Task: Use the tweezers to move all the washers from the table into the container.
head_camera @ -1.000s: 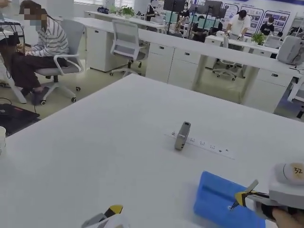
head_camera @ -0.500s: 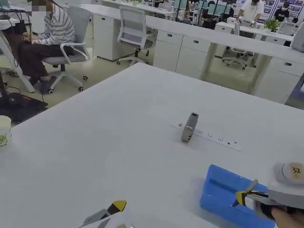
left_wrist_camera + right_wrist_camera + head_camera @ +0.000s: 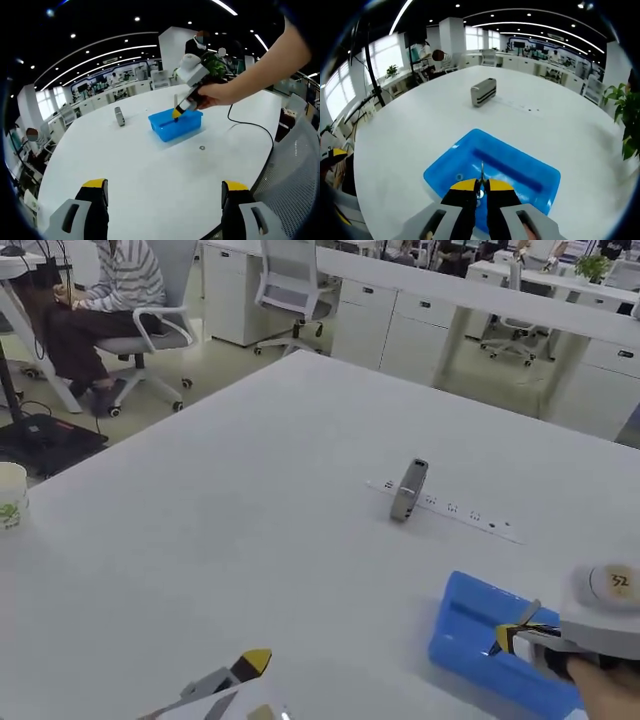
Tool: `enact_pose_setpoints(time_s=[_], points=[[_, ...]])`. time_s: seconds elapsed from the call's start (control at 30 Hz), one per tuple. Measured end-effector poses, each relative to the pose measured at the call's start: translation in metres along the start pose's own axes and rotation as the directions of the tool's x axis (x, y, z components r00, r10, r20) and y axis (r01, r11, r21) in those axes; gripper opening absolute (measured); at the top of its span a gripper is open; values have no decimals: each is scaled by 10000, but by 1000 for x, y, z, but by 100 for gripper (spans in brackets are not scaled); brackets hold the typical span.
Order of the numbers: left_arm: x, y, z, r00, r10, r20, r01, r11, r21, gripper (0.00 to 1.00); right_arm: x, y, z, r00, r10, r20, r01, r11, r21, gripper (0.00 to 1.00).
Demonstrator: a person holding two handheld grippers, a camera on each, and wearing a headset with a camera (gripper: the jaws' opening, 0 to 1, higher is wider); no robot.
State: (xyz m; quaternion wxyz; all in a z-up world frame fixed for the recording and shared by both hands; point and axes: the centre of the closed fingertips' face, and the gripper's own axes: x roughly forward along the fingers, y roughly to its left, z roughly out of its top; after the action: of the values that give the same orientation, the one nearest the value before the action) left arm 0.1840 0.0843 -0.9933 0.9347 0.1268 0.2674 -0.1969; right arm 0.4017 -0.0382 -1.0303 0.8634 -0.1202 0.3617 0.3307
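A blue container [image 3: 470,635] sits at the table's near right, and in the right gripper view the container [image 3: 525,172] holds a small washer [image 3: 459,176] near its left wall. My right gripper [image 3: 512,638] hangs over it, shut on slim metal tweezers [image 3: 482,172] whose tips point down into the box. In the left gripper view, the right gripper [image 3: 176,114] is over the container [image 3: 170,127], and one washer [image 3: 202,147] lies on the table just in front of it. My left gripper [image 3: 160,187] is open and holds nothing, low at the near left [image 3: 235,678].
A grey metal block [image 3: 409,489] stands mid-table on a strip with small marks [image 3: 470,518]. A paper cup [image 3: 11,495] is at the far left edge. Beyond the table are desks, office chairs and a seated person [image 3: 120,285]. A cable [image 3: 245,125] runs across the right side.
The head camera has tilted down and shifted, so the whole scene moved. The right gripper stays over the container with the tweezers; the left gripper has barely moved.
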Motion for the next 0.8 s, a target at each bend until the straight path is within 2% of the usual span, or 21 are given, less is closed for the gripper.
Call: enact_pose_setpoints(time_s=[0.43, 0.8], points=[[0, 2, -1, 10000, 90, -21, -90, 9999, -119, 96, 2, -3, 2, 9998, -164, 135, 165, 9998, -71, 3], [0, 3, -1, 9999, 104, -24, -104, 9998, -157, 96, -1, -4, 5, 9996, -16, 270, 11, 9998, 193, 3]])
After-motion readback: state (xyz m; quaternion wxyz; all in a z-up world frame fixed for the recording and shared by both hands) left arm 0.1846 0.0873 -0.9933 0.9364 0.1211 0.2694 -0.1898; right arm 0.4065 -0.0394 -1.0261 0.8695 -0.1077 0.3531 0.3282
